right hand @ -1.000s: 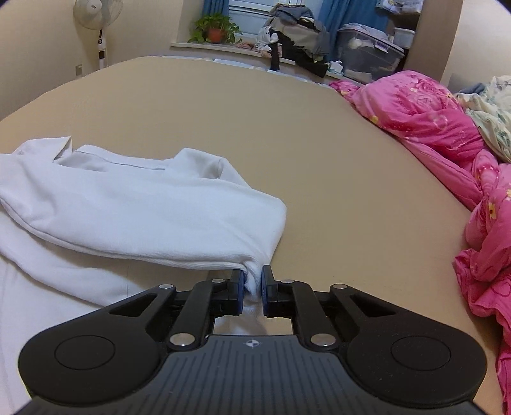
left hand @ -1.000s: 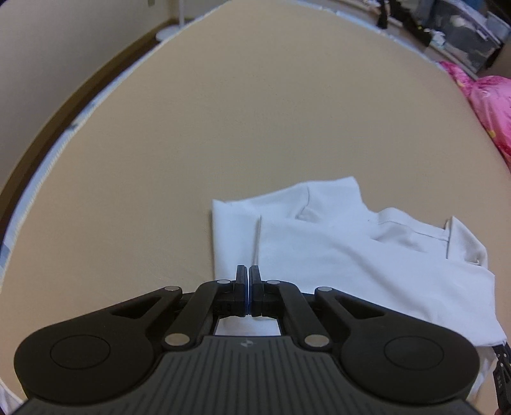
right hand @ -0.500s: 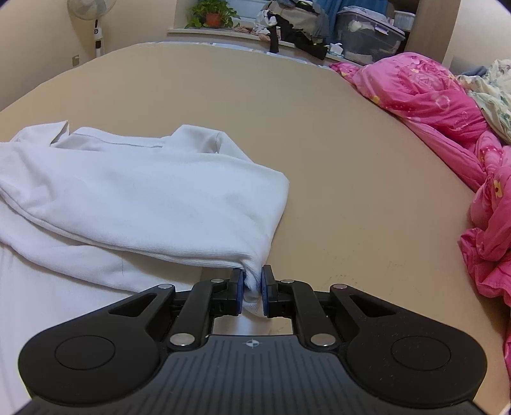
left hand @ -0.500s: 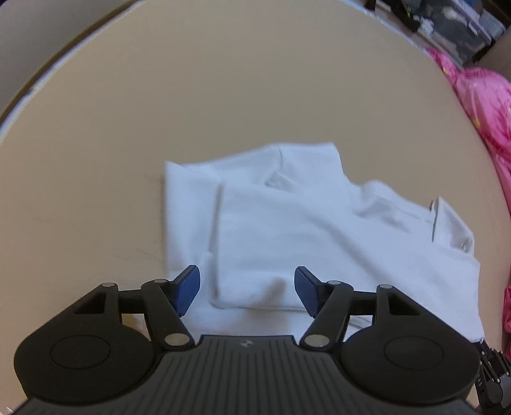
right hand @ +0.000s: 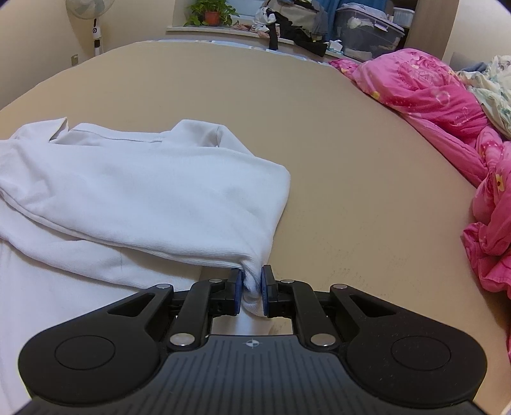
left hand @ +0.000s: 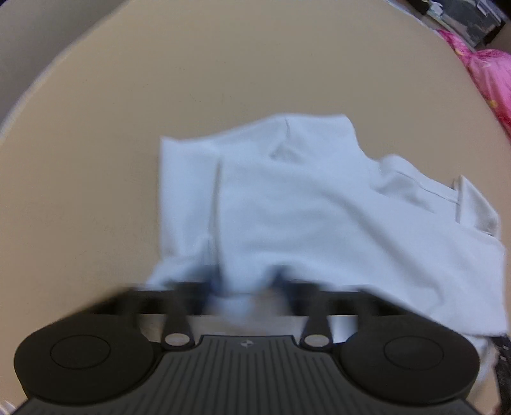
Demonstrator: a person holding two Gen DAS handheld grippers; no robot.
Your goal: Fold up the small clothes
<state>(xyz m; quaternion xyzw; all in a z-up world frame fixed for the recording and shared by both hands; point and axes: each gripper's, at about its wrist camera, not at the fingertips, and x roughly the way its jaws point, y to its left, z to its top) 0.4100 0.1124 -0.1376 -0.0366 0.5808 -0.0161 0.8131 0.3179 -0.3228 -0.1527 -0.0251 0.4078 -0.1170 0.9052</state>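
L wrist view
- Left tongs [left hand: 246, 287]: heavily motion-blurred at bottom centre; fingers [left hand: 198, 287] look set fairly wide apart w/ cloth bunched between them; can't tell if they grip it or only straddle it.
- White shirt [left hand: 319, 217]: folded, lying on the tan bed [left hand: 191, 79], centre to right of frame. Near edge reaches the tongs; far edge ends about mid-frame. A vertical fold line runs down its left part; collar/placket seam shows at right.
- Pink quilt [left hand: 488, 79]: far right edge, apart from the shirt.
- Clutter: dark items at far right corner, too blurred to name.

R wrist view
- Right tongs [right hand: 250, 289]: narrow, blue pads [right hand: 236, 289] pinched on a bunched corner of the white shirt [right hand: 143, 198], cloth squeezed between both pads.
- Shirt position: spread from left edge to centre of bed [right hand: 351, 159]; top layer doubled over a lower layer, its folded right edge slopes down to the pinched corner. Collar at far left.
- Pink quilt [right hand: 431, 95]: heaped along right side of bed, well apart from shirt; a pale floral blanket [right hand: 491, 83] behind it.
- Standing fan [right hand: 92, 19]: far left by the wall.
- Potted plant [right hand: 210, 12]: on far sill [right hand: 198, 29], w/ piled clothes [right hand: 297, 19] and a clear storage box [right hand: 367, 28] to its right.
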